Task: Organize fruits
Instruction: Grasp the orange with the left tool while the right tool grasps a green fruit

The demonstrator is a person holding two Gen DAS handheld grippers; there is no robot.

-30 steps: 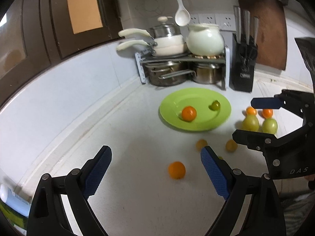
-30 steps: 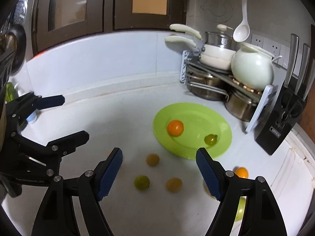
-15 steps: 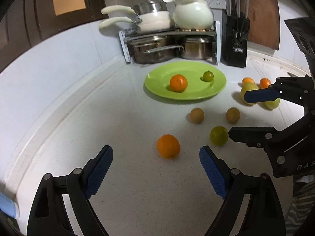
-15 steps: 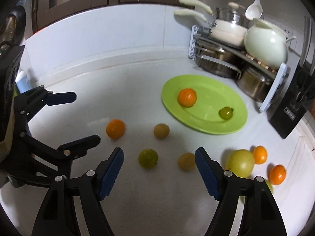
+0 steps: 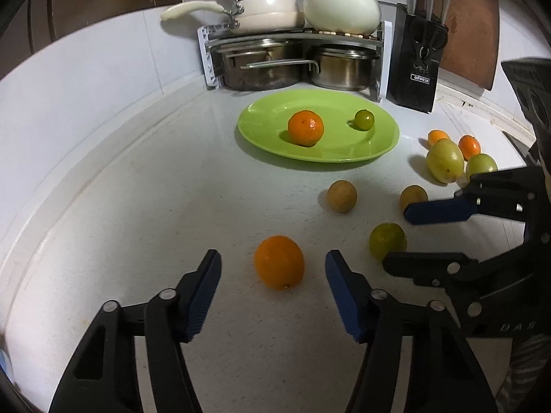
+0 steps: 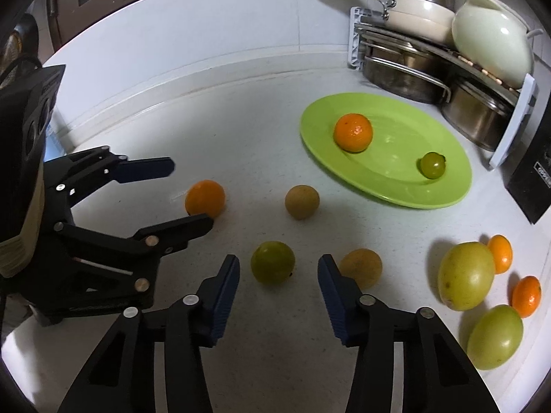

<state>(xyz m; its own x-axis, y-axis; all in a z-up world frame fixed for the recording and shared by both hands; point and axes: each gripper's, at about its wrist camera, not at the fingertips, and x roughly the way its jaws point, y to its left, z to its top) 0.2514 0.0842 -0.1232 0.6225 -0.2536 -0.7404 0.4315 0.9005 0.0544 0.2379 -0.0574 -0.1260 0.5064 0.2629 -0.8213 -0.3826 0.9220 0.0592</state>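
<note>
Fruits scattered on counter (image 5: 144, 206); two already on plate (image 5: 261, 130). Left gripper (image 5: 273, 272), jaws spread, straddles orange (image 5: 279, 262) for pickup. Right gripper (image 6: 279, 272), jaws spread, straddles green fruit (image 6: 272, 261); neither touched.

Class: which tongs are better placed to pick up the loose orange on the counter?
Left. The left tongs are open with the orange centred between them; the right tongs frame a green fruit instead.
</note>
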